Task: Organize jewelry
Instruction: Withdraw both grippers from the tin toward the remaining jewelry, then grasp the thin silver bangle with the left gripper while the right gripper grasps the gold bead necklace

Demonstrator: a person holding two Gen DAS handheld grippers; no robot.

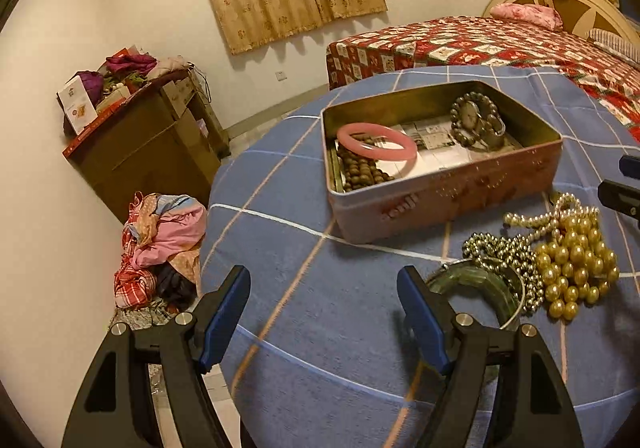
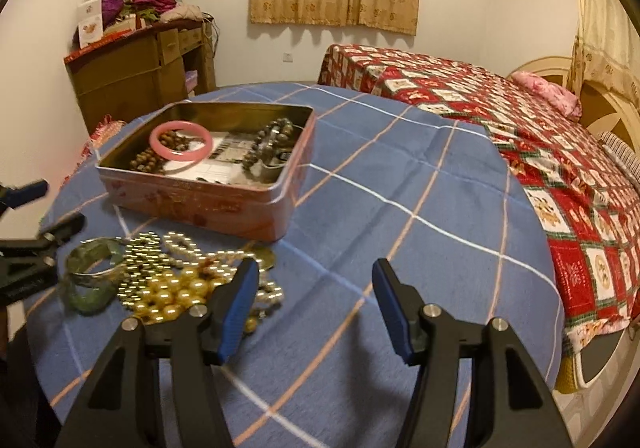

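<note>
The left gripper (image 1: 324,280) hangs with jaws apart, nothing between them, over blue checked cloth (image 1: 304,328) on a round table; beyond sits a rectangular pink tin (image 1: 440,188) holding a smooth pink bangle (image 1: 376,142) and brown beads (image 1: 360,172); rightward lie a glassy green bangle (image 1: 480,284) and gold pearls (image 1: 572,264); the right gripper (image 2: 316,276) gapes empty beside them; the bed (image 2: 540,152) lies beyond.

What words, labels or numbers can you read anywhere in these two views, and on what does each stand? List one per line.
No text can be read in either view.
Printed paper lining the tin: print too small and blurred.
White card on the cabinet: print too small.
Front of the tin: embossed pattern, too blurred to tell if it is writing.
</note>
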